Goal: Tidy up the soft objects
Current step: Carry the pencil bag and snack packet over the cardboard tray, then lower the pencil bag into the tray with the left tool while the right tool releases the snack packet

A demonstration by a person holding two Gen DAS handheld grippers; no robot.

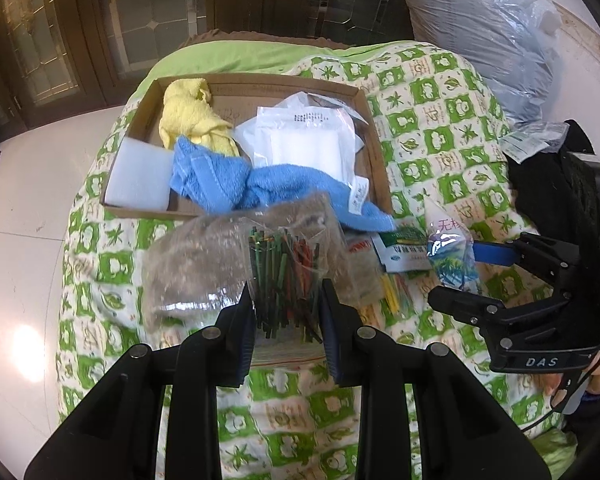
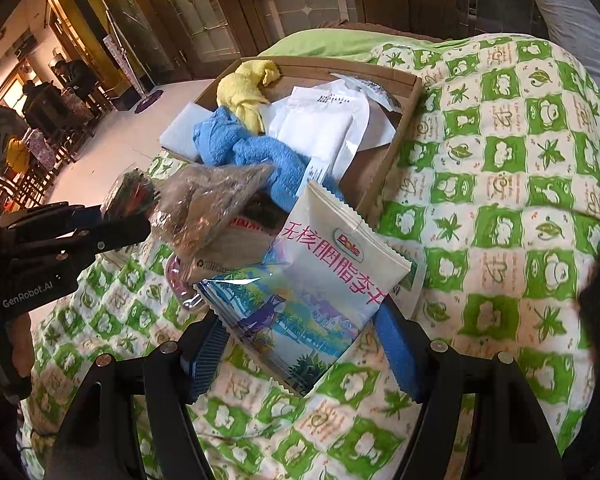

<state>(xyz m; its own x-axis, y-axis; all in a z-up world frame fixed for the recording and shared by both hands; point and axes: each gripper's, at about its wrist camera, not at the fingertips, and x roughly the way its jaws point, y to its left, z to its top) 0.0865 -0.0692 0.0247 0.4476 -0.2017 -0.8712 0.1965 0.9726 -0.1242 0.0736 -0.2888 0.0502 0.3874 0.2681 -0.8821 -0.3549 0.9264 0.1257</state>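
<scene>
My left gripper [image 1: 288, 312] is shut on a clear plastic bag [image 1: 260, 264] of green and red sticks, held up over the quilt. From the right wrist view that bag [image 2: 204, 204] hangs crumpled from the left gripper [image 2: 124, 218]. My right gripper [image 2: 300, 352] is shut on a white snack pouch [image 2: 320, 292] with pink writing and a palm picture. Just beyond both stands a cardboard tray [image 1: 376, 148] holding a yellow towel [image 1: 188, 120], a blue towel [image 1: 228, 180] that spills over its near rim, a white foam block [image 1: 140, 176] and white plastic packets [image 1: 304, 140].
A green and white patterned quilt [image 1: 432, 132] covers the surface. Loose packets [image 1: 400, 252] and coloured sticks [image 1: 396, 296] lie on it below the tray. A large plastic-wrapped grey bundle [image 1: 488, 28] stands at the back right. White floor [image 1: 28, 200] lies to the left.
</scene>
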